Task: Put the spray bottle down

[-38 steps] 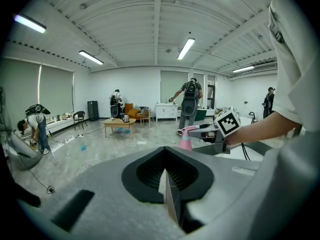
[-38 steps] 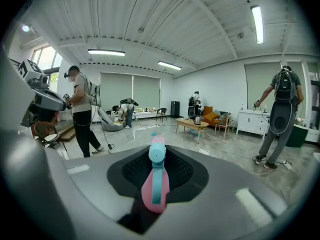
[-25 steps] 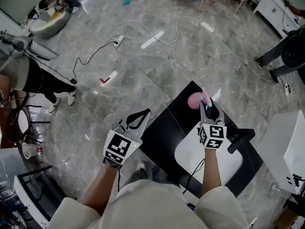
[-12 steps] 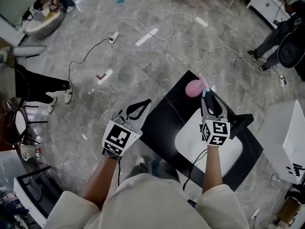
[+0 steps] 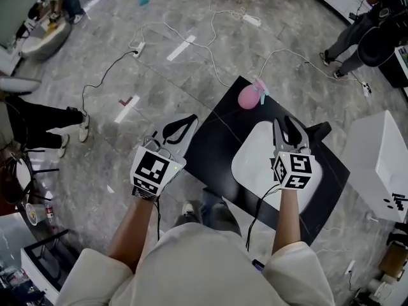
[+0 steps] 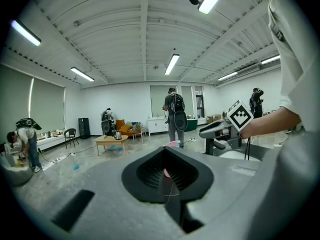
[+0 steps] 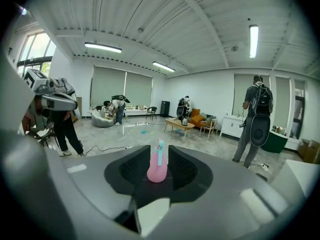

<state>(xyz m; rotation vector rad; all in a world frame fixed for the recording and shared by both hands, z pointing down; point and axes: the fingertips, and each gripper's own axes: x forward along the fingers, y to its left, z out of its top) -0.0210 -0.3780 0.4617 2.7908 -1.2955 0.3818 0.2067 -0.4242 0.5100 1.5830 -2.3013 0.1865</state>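
The pink spray bottle (image 5: pixel 250 95) with a teal trigger stands upright on the far corner of the black table (image 5: pixel 213 146). My right gripper (image 5: pixel 289 127) hovers over the white board (image 5: pixel 254 166), well short of the bottle. Its jaws are closing with nothing between them. In the right gripper view the bottle (image 7: pixel 157 170) shows beyond the parted jaws of that gripper (image 7: pixel 159 156). My left gripper (image 5: pixel 181 126) hangs off the table's left edge, its jaws meeting at the tips. The left gripper view (image 6: pixel 166 151) shows a sliver of the pink bottle (image 6: pixel 172 143).
A black handle-like object (image 5: pixel 319 132) lies on the table right of the right gripper. A white cabinet (image 5: pixel 381 164) stands at the right. Cables (image 5: pixel 210 50) trail over the marble floor. People stand at the top right (image 5: pixel 363 30) and far left (image 5: pixel 44 116).
The right gripper has drawn back from the bottle toward me and risen, leaving the bottle standing on the table. The left gripper has risen a little.
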